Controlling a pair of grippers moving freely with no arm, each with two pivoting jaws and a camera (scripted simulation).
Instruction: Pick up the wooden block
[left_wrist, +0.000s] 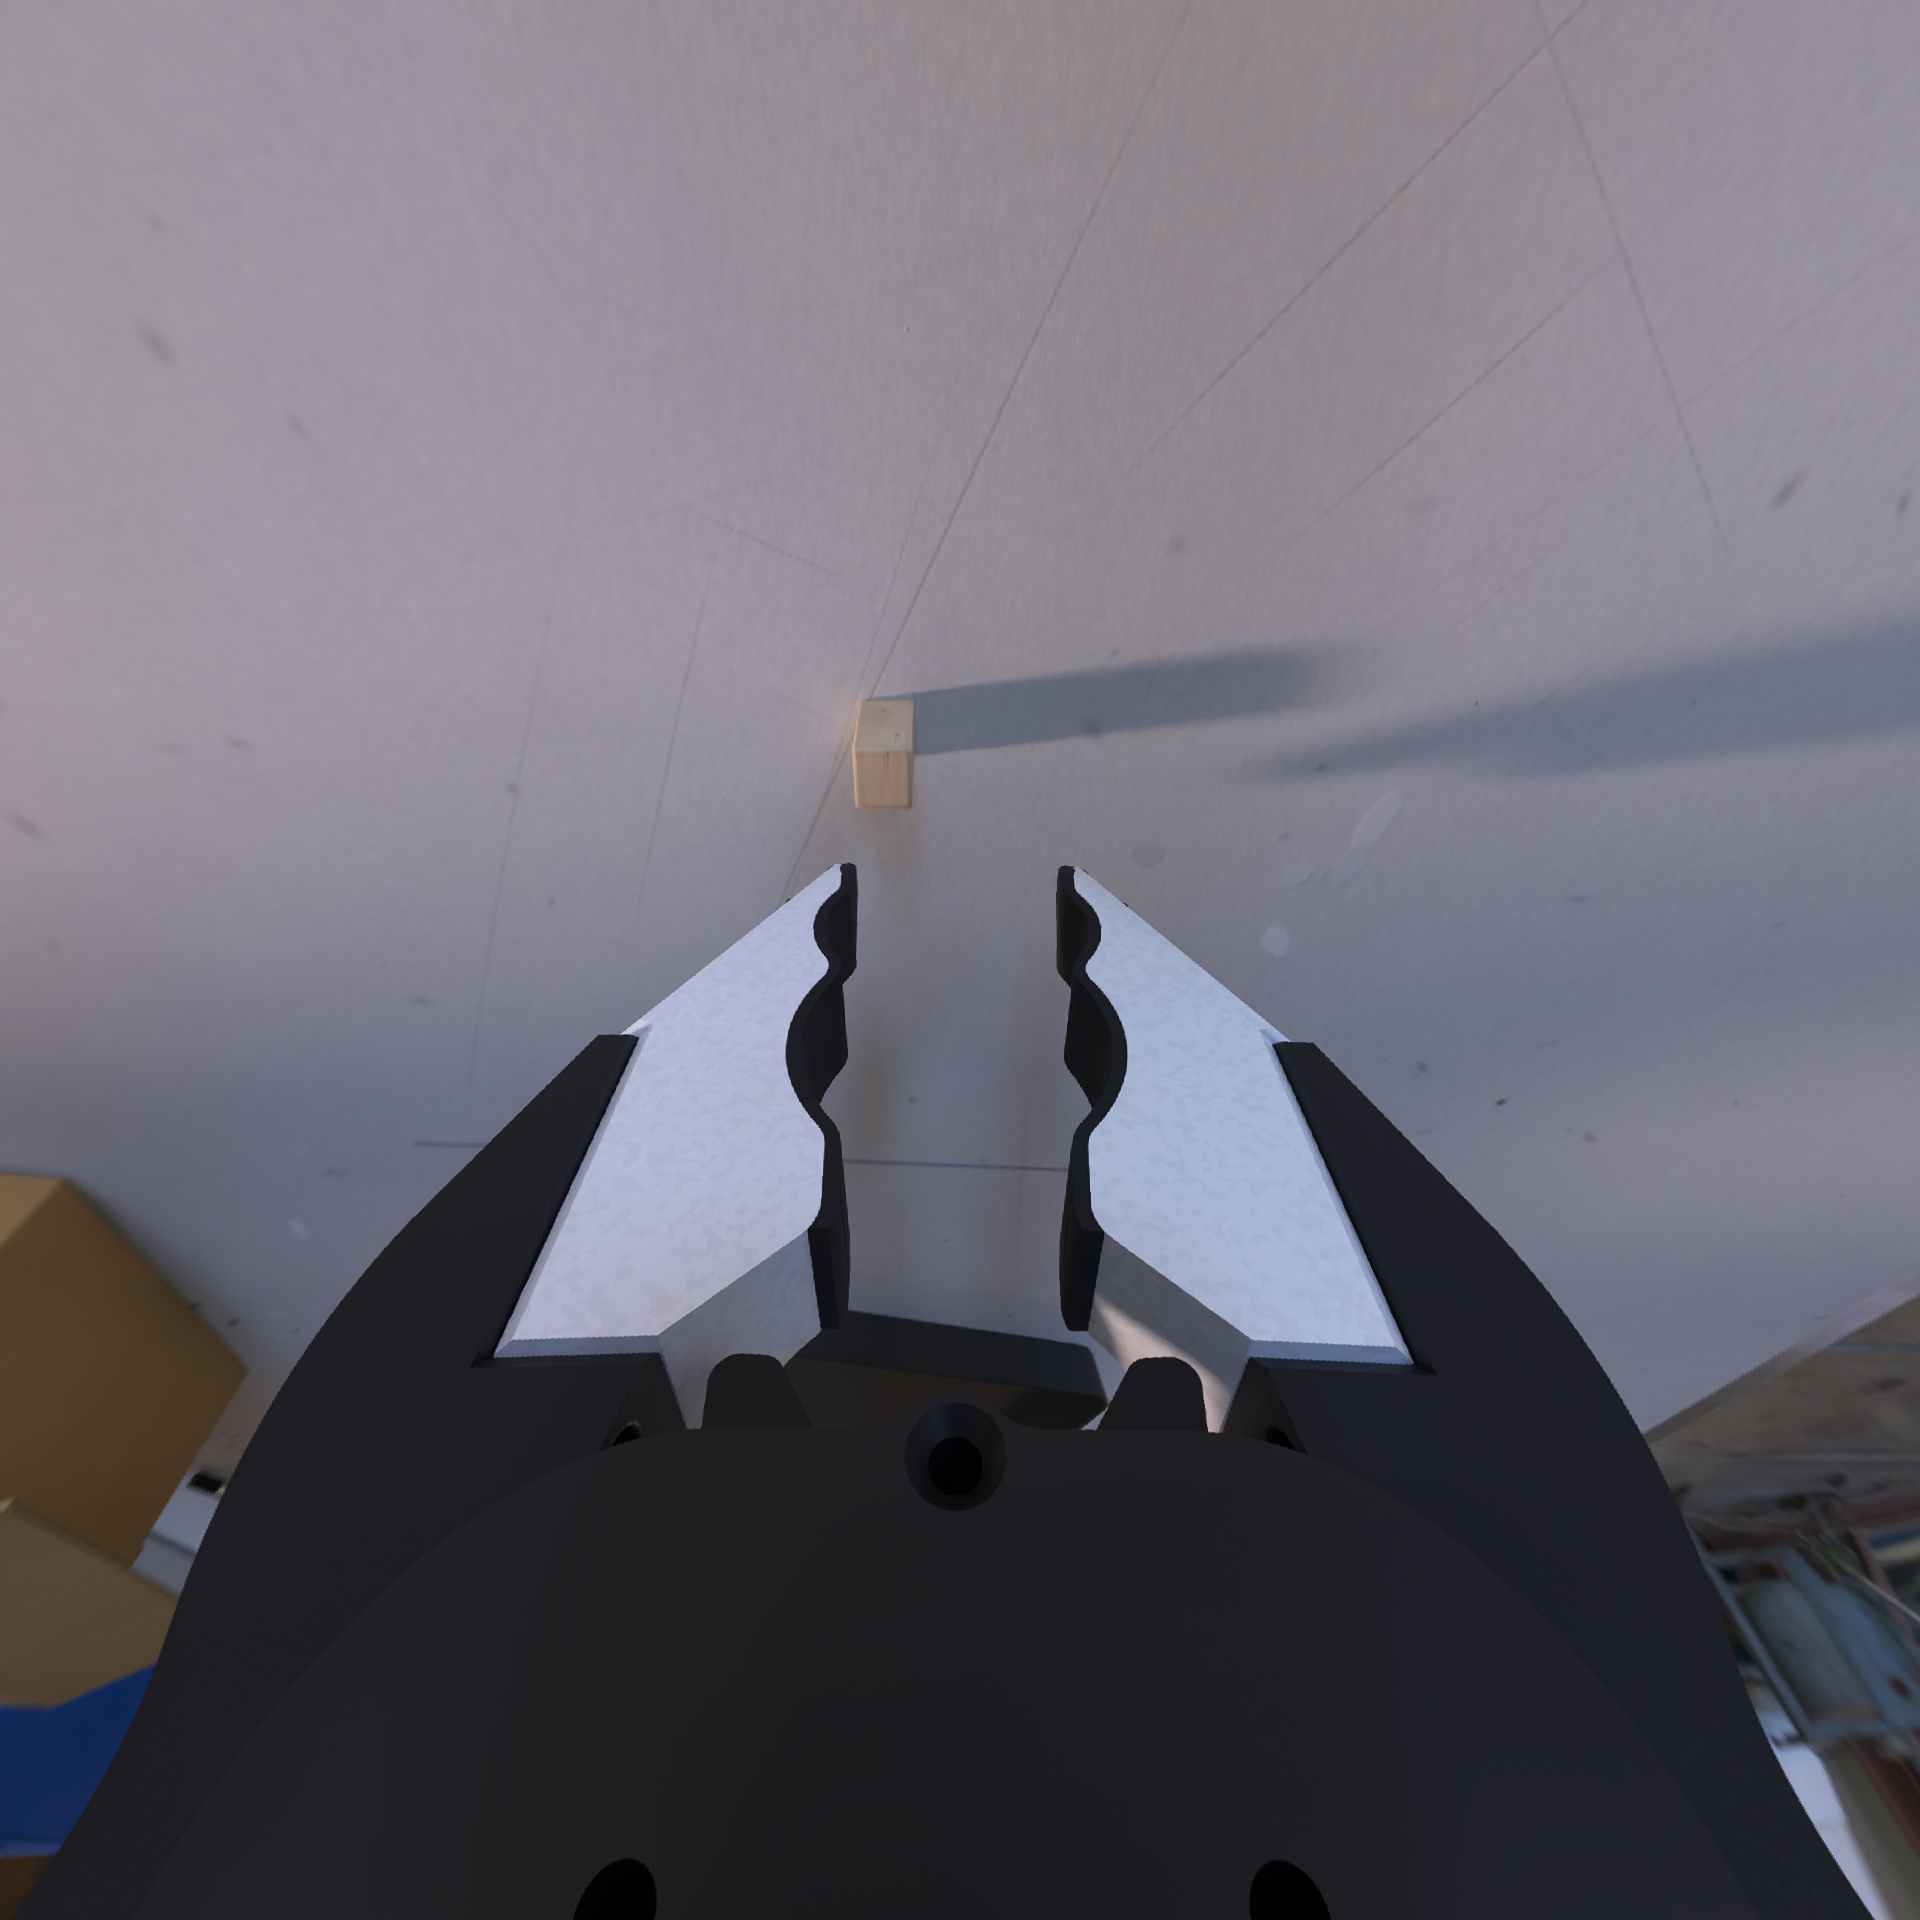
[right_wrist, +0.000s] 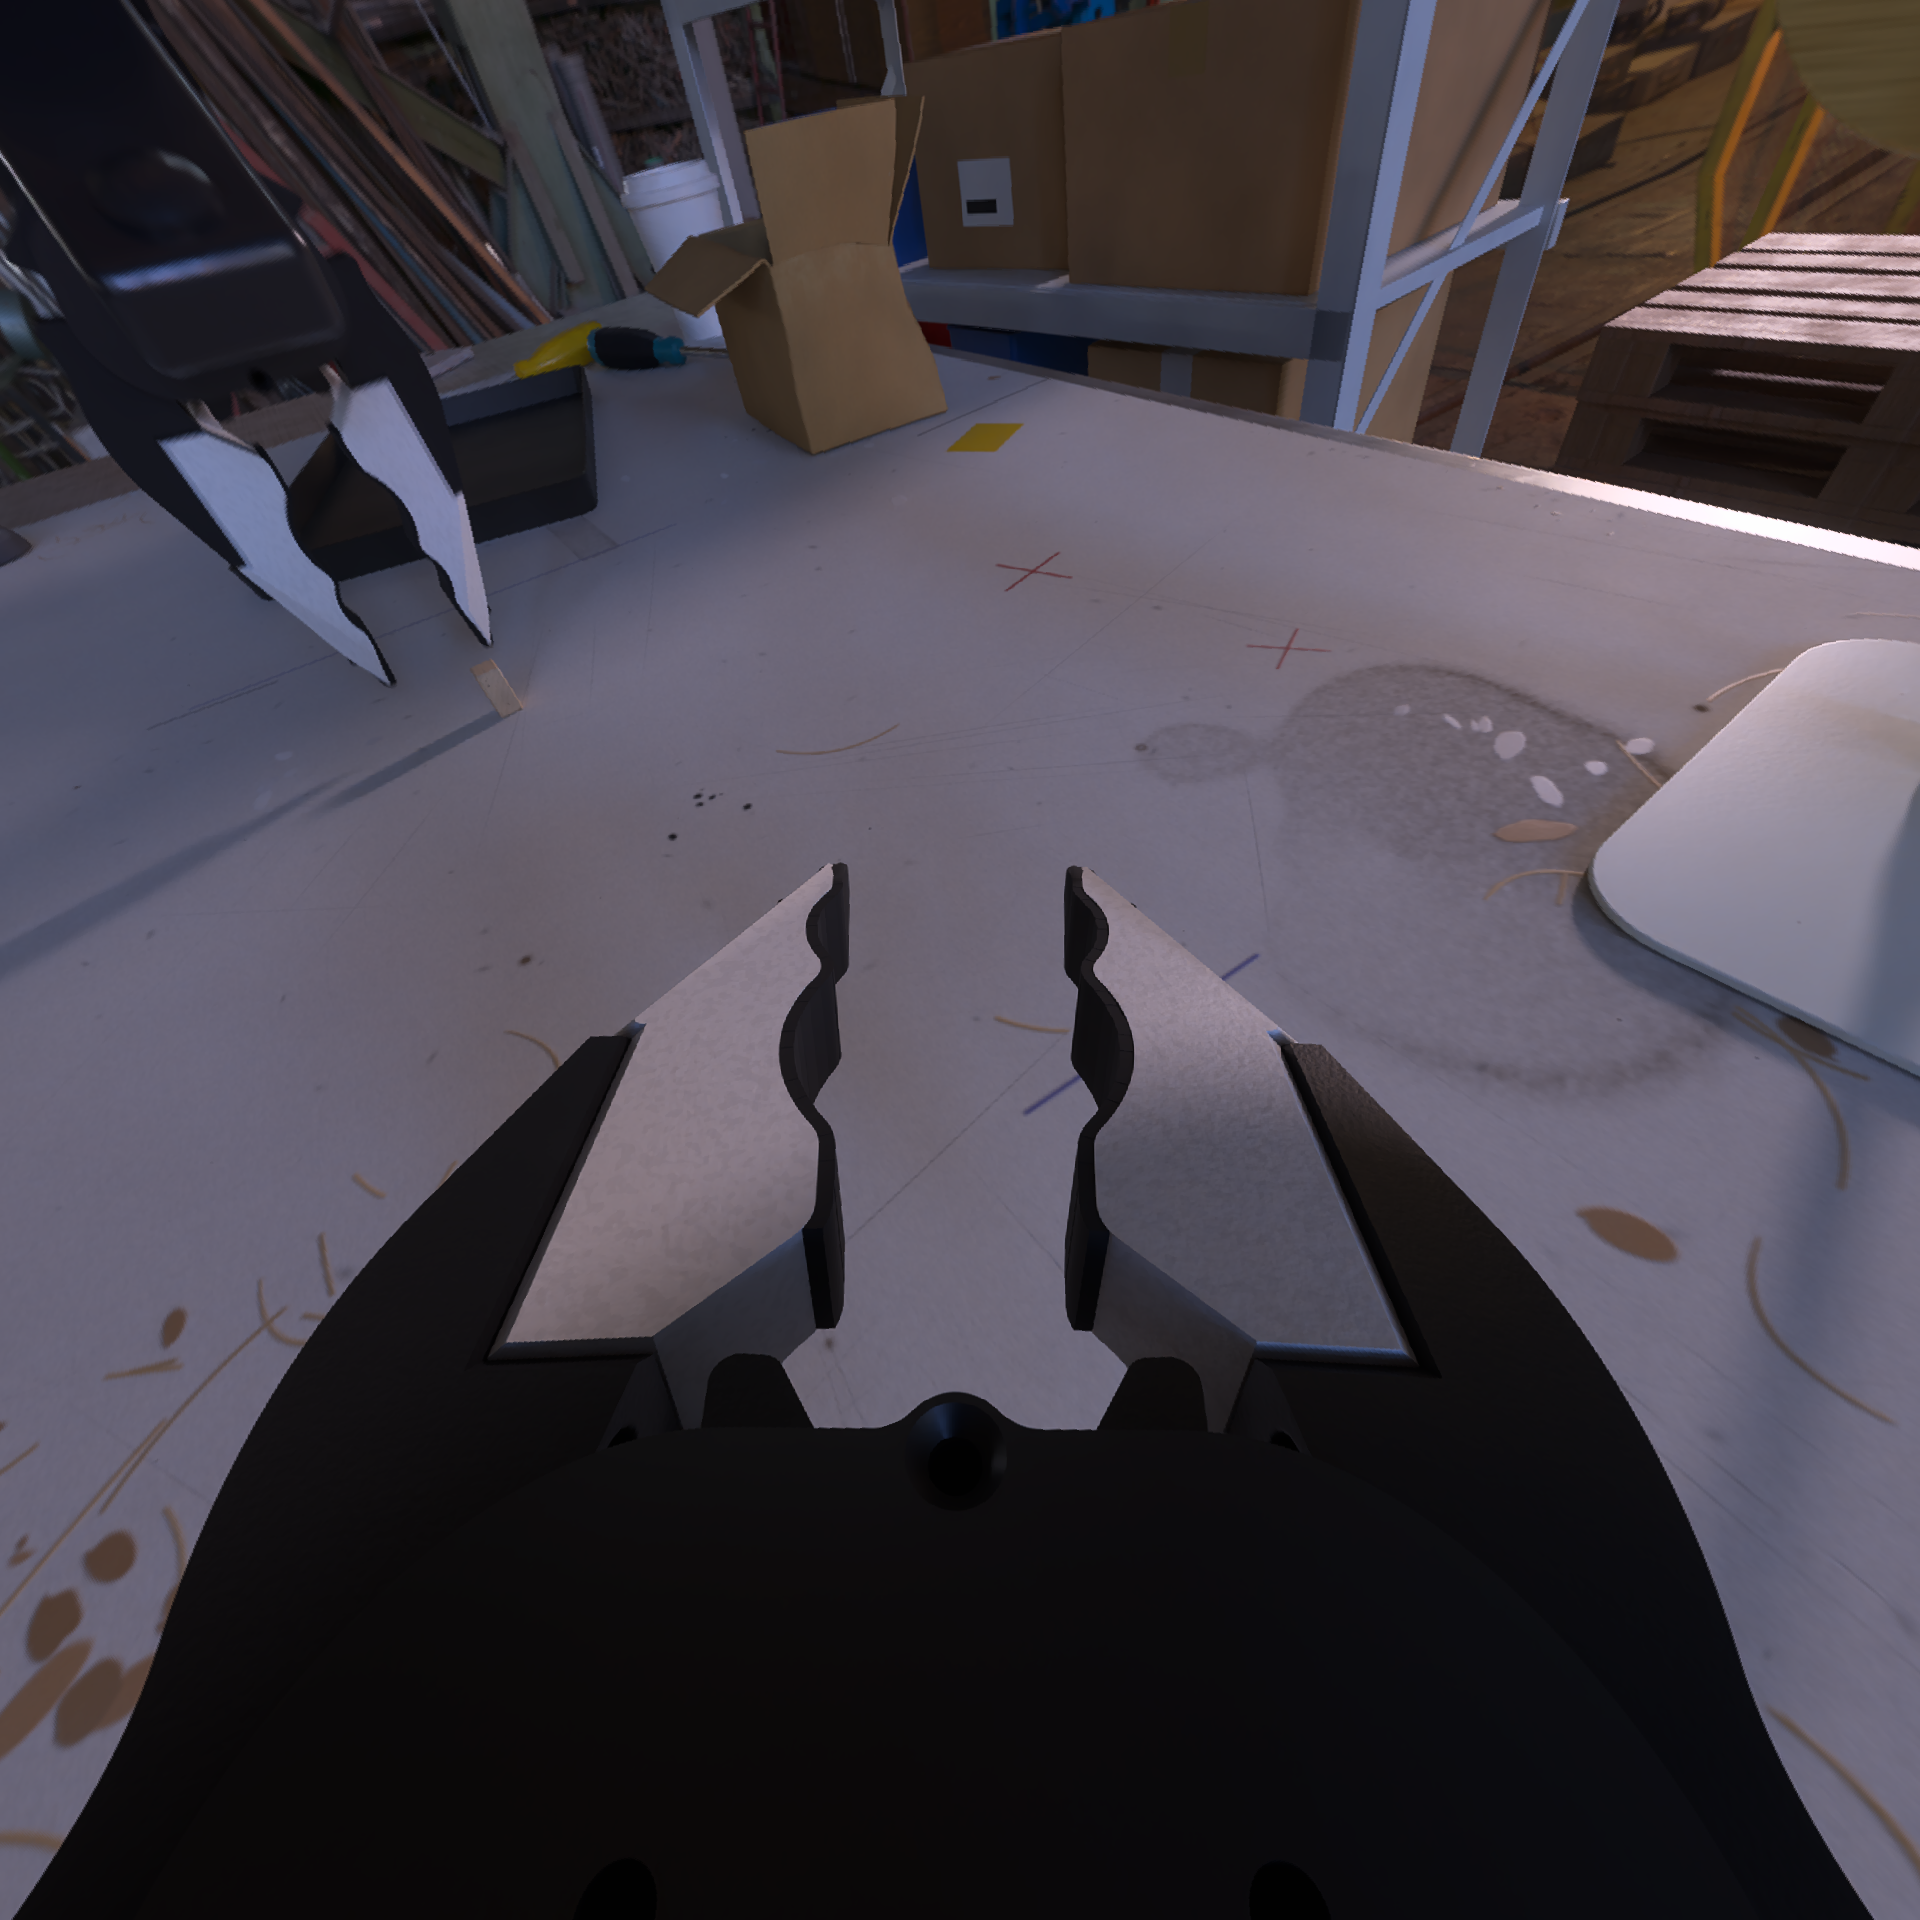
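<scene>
Hovering over the wooden block (left_wrist: 883, 755), left gripper (left_wrist: 956, 873) with fingers apart
It stands on the white tabletop (left_wrist: 416, 520) just ahead of the left fingertips, untouched; the right gripper (right_wrist: 956, 873), well apart, is also spread and empty, near a white slab (right_wrist: 1766, 883)

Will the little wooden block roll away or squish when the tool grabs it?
Probably neither. The wooden block has flat faces and square edges and sits flat on the table, so it should slide, not roll. It looks like solid pale wood, likely stiff. It is small next to the open left tool, so probably light and easily nudged.
</scene>
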